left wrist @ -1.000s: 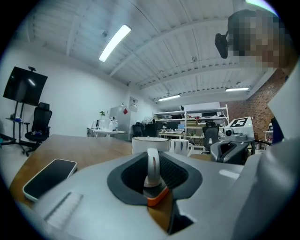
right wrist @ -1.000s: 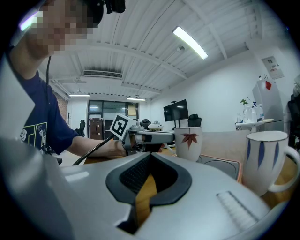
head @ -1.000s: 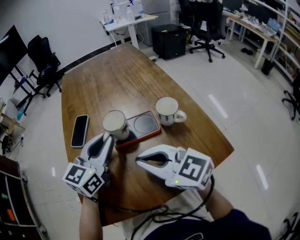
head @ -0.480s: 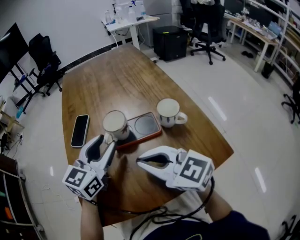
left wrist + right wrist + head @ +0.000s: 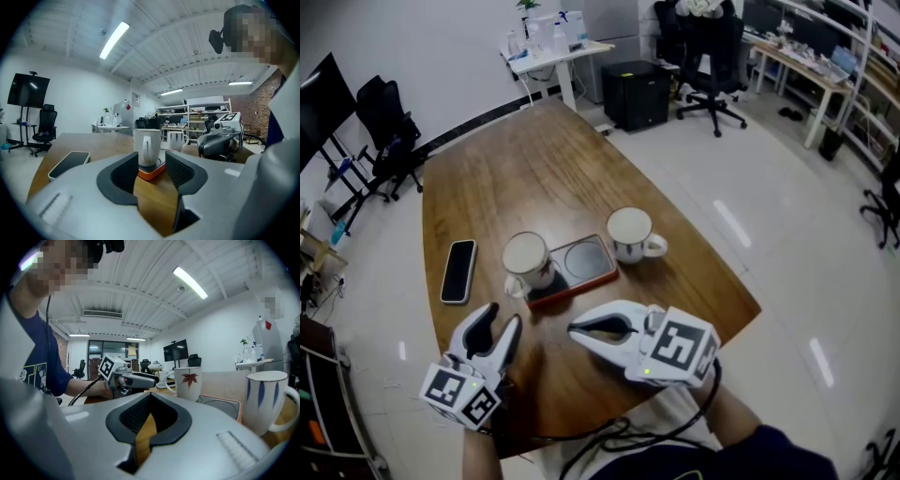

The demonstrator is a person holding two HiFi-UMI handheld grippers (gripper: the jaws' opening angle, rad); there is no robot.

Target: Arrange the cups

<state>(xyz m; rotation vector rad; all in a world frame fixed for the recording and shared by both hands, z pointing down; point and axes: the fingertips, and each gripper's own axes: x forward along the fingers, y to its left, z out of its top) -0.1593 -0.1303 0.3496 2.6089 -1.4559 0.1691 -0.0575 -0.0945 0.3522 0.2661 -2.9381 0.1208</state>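
The left gripper is hovering low over the brown wooden table. Its jaws have just been opening and are standing released, with only bare wood between the pads. At its 12 o'clock, clear of the fingertips, the white ceramic cup with a red maple leaf is standing upright on the left half of the orange-rimmed rectangular tray, covering the round recess there. The leaf is showing only in the right gripper view; the left gripper view is catching the handle side.

The white mug with blue stripes is sitting on the table at the tray's 3 o'clock, just beside it. A black smartphone is lying at the leaf cup's 9 o'clock.

The right gripper is resting with its jaws clenched on nothing. Both forearms are running off the bottom edge, and the grippers are hiding the table's near edge.
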